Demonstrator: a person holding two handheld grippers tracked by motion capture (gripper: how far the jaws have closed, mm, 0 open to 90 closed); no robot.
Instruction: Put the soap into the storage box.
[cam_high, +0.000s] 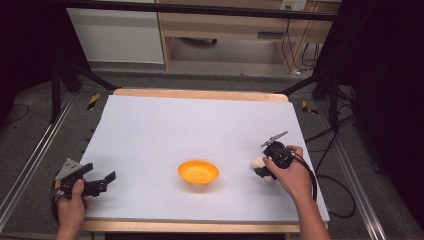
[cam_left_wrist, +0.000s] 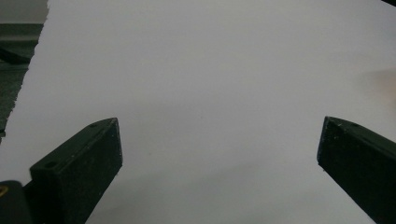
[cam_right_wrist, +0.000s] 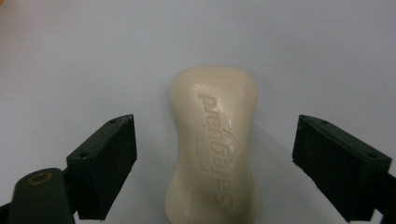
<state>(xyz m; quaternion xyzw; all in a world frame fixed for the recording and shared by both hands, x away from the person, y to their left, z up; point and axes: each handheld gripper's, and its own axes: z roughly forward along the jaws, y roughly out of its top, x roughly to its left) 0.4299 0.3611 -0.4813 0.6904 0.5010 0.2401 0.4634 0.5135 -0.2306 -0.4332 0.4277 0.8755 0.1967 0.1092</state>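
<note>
Straddling the cream soap bar (cam_right_wrist: 212, 147) near the bench's right edge, the unclenched right tongs (cam_right_wrist: 215, 154) should squeeze its narrow waist squarely; left tongs (cam_left_wrist: 219, 154) idle, released.

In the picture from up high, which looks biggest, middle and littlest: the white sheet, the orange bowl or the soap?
1. White sheet, by far the biggest.
2. Orange bowl.
3. Soap, littlest, though the right gripper hides part of it.
</note>
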